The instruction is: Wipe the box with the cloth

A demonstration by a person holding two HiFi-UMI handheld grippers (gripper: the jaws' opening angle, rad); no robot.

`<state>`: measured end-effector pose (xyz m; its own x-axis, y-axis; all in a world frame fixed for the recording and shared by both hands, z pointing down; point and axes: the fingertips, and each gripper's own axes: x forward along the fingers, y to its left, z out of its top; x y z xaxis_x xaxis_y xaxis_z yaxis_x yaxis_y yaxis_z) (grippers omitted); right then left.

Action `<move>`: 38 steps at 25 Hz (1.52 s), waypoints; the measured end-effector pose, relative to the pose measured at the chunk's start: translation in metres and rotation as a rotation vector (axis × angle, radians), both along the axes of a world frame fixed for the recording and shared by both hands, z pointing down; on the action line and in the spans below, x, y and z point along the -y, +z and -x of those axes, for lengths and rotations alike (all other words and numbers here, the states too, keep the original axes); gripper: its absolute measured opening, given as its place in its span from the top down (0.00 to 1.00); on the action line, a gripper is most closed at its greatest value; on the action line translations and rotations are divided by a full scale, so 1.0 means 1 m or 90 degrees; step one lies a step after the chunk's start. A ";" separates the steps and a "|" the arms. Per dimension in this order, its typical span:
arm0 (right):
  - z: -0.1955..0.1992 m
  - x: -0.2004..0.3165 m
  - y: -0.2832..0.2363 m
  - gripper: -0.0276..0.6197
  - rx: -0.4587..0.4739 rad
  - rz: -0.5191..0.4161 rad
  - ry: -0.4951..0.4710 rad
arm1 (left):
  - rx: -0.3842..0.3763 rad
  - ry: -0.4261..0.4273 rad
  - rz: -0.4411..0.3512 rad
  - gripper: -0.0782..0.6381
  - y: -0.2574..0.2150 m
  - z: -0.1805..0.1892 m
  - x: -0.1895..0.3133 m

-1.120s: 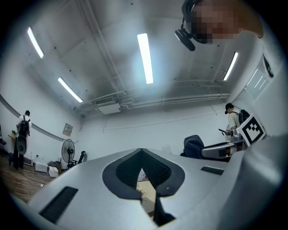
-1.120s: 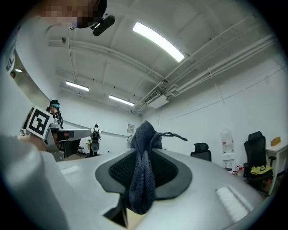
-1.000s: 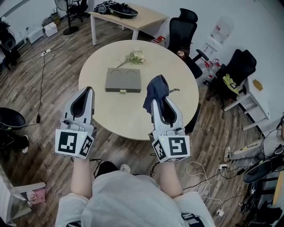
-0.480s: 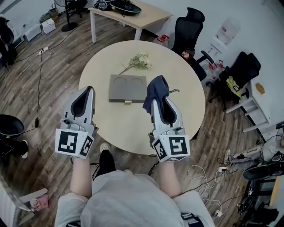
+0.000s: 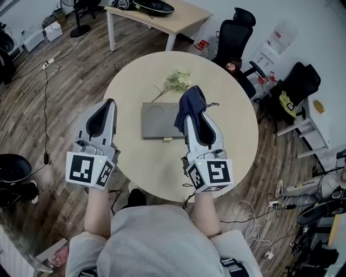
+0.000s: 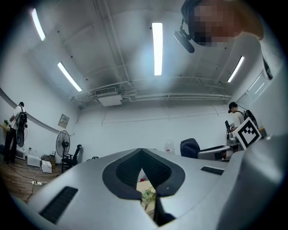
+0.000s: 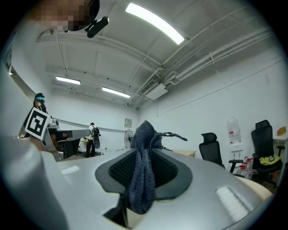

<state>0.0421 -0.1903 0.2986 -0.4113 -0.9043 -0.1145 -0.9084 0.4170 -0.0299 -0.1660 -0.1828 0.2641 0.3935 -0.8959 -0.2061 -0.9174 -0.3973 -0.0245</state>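
A flat grey box [image 5: 159, 120] with two round dents in its lid lies on the round table [image 5: 230, 143]. My right gripper [image 5: 191, 114] is shut on a dark blue cloth [image 5: 192, 104], which bunches up past the jaw tips over the box's right edge. In the right gripper view the cloth [image 7: 143, 173] hangs pinched between the black pads, tips pointing upward. My left gripper [image 5: 109, 103] hovers over the table's left rim, left of the box. In the left gripper view its jaws [image 6: 142, 155] meet at the tips with nothing between them.
A small bunch of pale flowers [image 5: 177, 80] lies on the table just behind the box. Black office chairs [image 5: 233, 33] stand behind the table and at the right. A rectangular wooden table [image 5: 162, 15] stands further back. Cables [image 5: 254, 208] trail over the wooden floor.
The table and box have come closer, so the box now lies between the two grippers. Both grippers keep the same pose, the right one still holding the cloth.
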 end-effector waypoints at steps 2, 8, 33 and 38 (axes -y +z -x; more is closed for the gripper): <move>0.011 0.012 0.004 0.78 0.003 0.017 -0.003 | 0.000 0.009 0.003 0.88 0.001 0.007 0.011; 0.031 0.044 0.039 0.78 -0.004 0.094 0.001 | 0.010 0.037 0.019 0.88 0.013 0.016 0.040; 0.105 0.153 0.235 0.78 -0.068 0.441 -0.036 | -0.008 0.079 0.120 0.88 0.091 0.056 0.120; 0.118 0.168 0.268 0.78 -0.105 0.492 -0.037 | -0.013 0.076 0.142 0.88 0.105 0.067 0.131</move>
